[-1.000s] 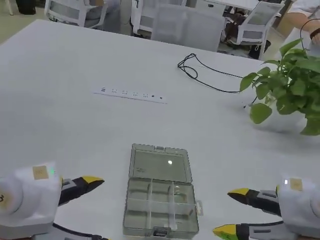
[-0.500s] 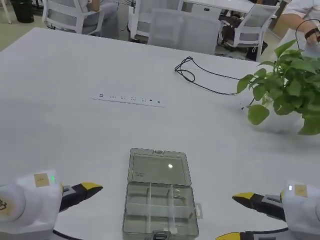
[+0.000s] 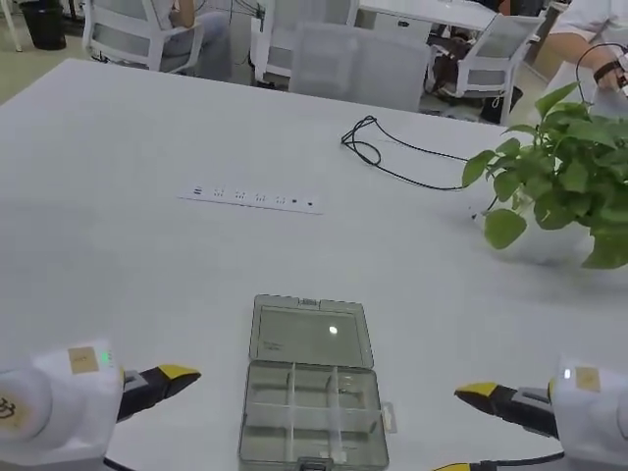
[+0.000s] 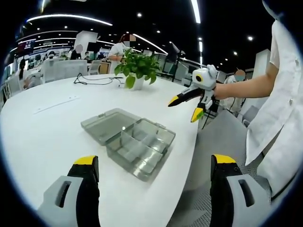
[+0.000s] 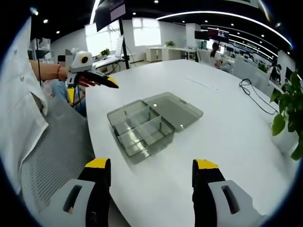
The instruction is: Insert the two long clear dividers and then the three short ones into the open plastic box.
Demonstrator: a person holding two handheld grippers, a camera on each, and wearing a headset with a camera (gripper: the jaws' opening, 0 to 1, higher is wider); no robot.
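Clear plastic box (dividers inside) between left gripper and right gripper, both jaws apart, empty.

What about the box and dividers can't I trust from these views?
- All views: the dividers in the box are clear on clear and small; the short ones cannot be counted, and their seating is unreadable.
- Head view: the lower jaws of the left tool and right tool are largely cut off by the bottom edge.
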